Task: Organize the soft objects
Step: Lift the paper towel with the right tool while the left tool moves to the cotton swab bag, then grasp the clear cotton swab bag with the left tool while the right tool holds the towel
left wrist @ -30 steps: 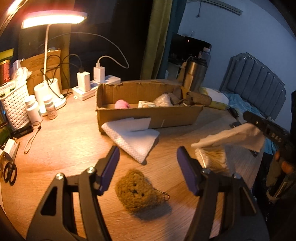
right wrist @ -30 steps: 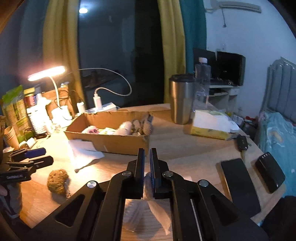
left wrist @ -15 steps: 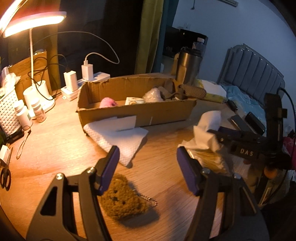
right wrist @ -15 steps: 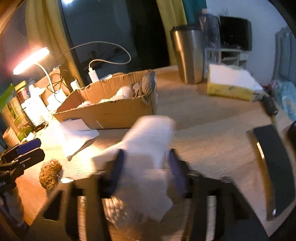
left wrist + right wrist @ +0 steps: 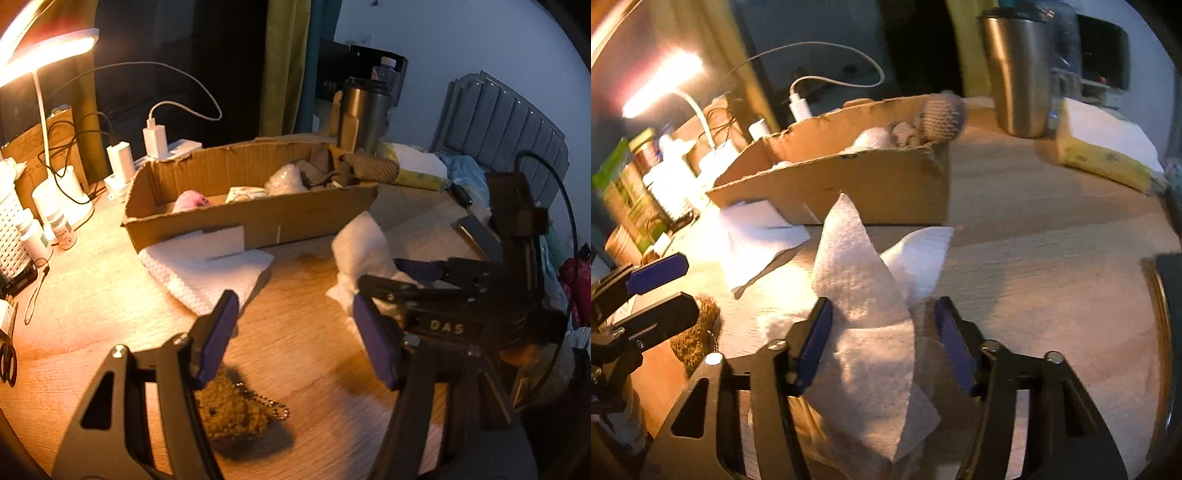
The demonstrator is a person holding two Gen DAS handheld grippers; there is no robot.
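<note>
My left gripper [image 5: 295, 332] is open above the wooden table; a brown fuzzy bear keychain [image 5: 231, 411] lies just under its left finger. My right gripper [image 5: 882, 339] is open around a crumpled white tissue [image 5: 857, 291] that stands between its fingers, loose. In the left wrist view the right gripper [image 5: 399, 275] comes in from the right with the tissue [image 5: 364, 245]. A cardboard box [image 5: 258, 221] holding a pink plush [image 5: 190, 201] and other soft items stands behind. A folded white cloth [image 5: 207, 264] leans on the box front.
A lit desk lamp [image 5: 44, 48], chargers [image 5: 155, 134], bottles [image 5: 35, 240] and a white basket [image 5: 11, 225] stand at the left. A steel tumbler [image 5: 1015, 70] and a tissue pack [image 5: 1104, 147] are behind the box. A phone [image 5: 480, 238] lies right. Scissors [image 5: 7, 360] lie far left.
My right gripper was shut on the tissue, then opened and let it go on the table. My left gripper moved forward, so the bear keychain now lies under its left finger.
</note>
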